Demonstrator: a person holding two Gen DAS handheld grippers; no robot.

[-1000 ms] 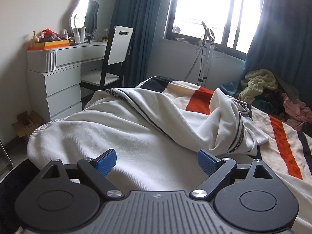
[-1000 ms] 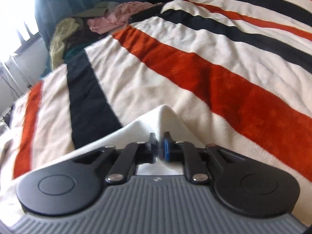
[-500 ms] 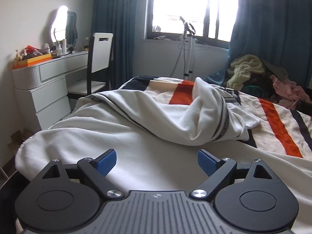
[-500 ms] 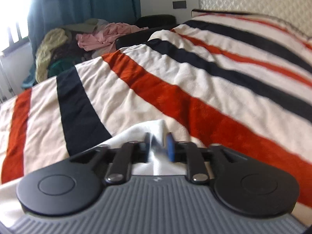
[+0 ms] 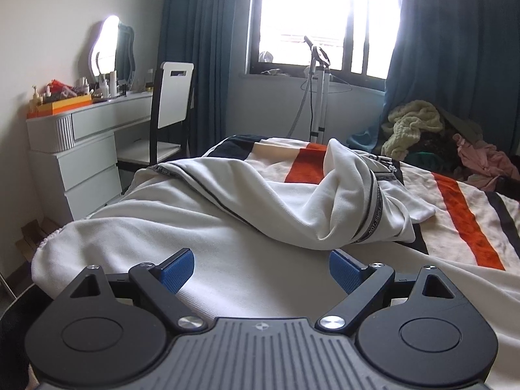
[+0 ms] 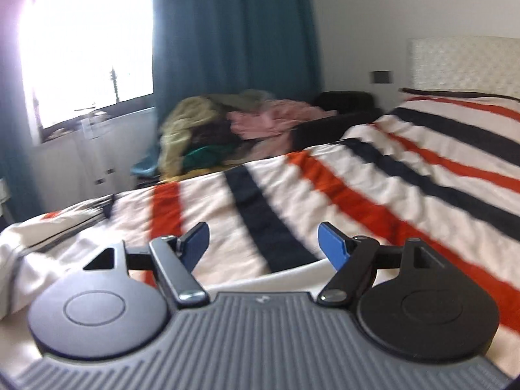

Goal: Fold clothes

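Orange tray on the white dresser holds small bottles and red clutter, too small to name; a mirror stands behind it and a white-backed chair sits beside the dresser. Cream cloth, the white garment, lies spread and rumpled across the near end of the bed, with a bunched fold carrying a dark lettered band raised toward the far side; it rests on the striped blanket of cream, orange and black. The left gripper is spread wide, its blue pads well apart, with nothing between them; it hangs low over the flat part of the garment, and whether it touches the cloth cannot be told. The right gripper is likewise wide open and grips nothing; it points out over the blanket, and a pale edge of the garment shows just below its right finger, while more of the garment lies at the left edge of that blurred view. Beyond the bed a pile of clothes in yellow, pink and dark colours lies heaped near the blue curtains.
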